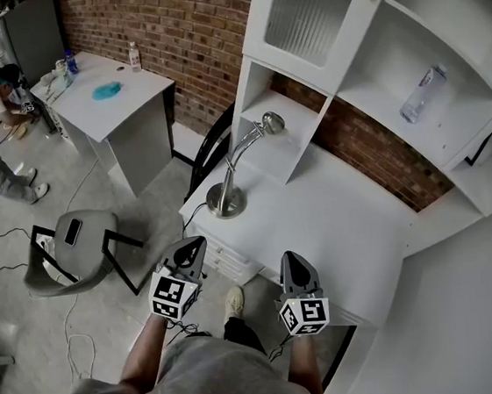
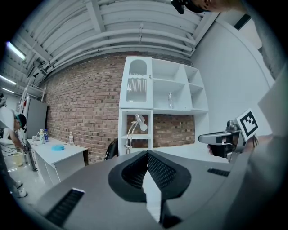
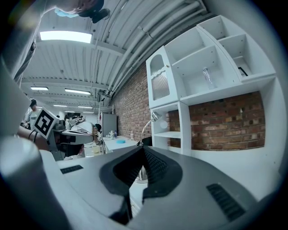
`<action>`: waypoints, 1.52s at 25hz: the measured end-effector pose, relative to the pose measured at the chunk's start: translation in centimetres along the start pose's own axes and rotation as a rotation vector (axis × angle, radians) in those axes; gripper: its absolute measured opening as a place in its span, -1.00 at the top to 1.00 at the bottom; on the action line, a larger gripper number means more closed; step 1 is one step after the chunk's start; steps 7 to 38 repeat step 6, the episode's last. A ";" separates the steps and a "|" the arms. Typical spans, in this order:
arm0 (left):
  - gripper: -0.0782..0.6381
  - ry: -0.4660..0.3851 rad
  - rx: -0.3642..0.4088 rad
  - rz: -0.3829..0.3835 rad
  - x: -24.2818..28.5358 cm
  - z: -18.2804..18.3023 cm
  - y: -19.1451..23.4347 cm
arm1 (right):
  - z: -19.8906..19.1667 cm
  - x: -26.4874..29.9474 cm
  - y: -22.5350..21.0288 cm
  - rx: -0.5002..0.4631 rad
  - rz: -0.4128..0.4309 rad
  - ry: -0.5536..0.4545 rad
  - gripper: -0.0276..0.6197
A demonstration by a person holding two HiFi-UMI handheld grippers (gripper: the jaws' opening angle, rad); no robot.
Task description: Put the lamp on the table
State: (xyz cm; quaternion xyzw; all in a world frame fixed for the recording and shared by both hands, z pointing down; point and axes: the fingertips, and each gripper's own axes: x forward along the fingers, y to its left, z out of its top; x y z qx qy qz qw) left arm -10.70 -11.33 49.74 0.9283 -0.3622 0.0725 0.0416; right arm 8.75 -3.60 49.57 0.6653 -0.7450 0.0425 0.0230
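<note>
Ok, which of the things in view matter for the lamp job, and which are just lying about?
For the job:
- lamp, standing on the white desk
- left gripper and right gripper, both shut and empty

Lying about:
- clear bottle in the shelving
- grey chair on the floor

Looks like a lab or workshop: bare brick wall (image 1: 169,24), loose cables (image 1: 70,331) on the concrete floor (image 1: 26,358), cluttered work desk (image 1: 133,94).

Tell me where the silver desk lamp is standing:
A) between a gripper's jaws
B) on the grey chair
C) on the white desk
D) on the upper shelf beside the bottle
C: the desk lamp stands upright with its round base on the white desk, near the desk's left corner.
</note>
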 end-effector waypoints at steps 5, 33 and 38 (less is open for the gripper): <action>0.77 0.005 0.000 0.003 -0.2 0.1 0.0 | 0.1 -0.1 -0.1 0.007 -0.001 0.000 0.84; 0.77 0.005 0.000 0.002 -0.2 0.1 -0.1 | 0.1 -0.2 -0.1 0.007 -0.001 0.001 0.84; 0.77 0.005 0.000 0.002 -0.2 0.1 -0.1 | 0.1 -0.2 -0.1 0.007 -0.001 0.001 0.84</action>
